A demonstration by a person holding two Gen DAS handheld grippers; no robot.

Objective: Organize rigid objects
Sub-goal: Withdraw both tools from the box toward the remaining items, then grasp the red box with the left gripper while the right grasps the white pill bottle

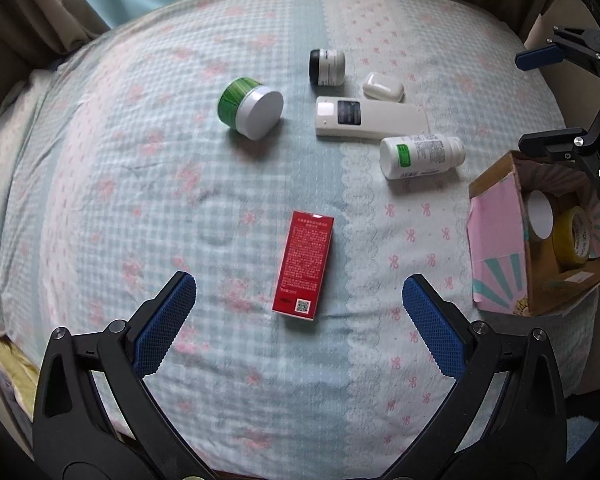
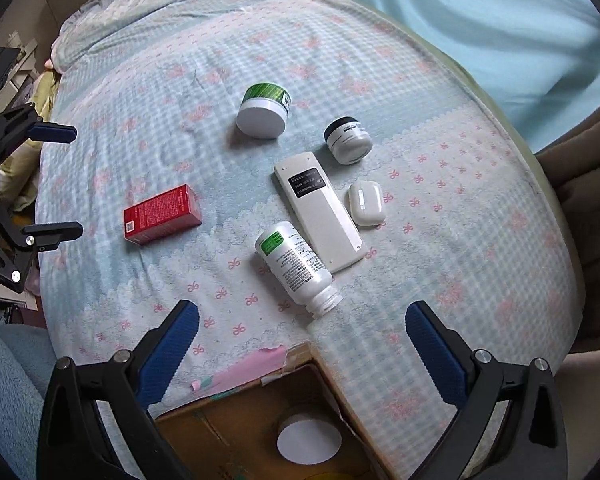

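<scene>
Our left gripper (image 1: pixel 299 312) hung with its jaws spread wide and empty above the bedspread (image 1: pixel 148 184), the red box (image 1: pixel 303 266) lying flat between its fingertips. Our right gripper (image 2: pixel 302 344) was likewise agape, over the cardboard box (image 2: pixel 240 412). Beyond lay the white bottle (image 2: pixel 296 266) on its side, the remote (image 2: pixel 320 212), earbud case (image 2: pixel 366 203), green jar (image 2: pixel 264 110) and black-lidded jar (image 2: pixel 348 140).
</scene>
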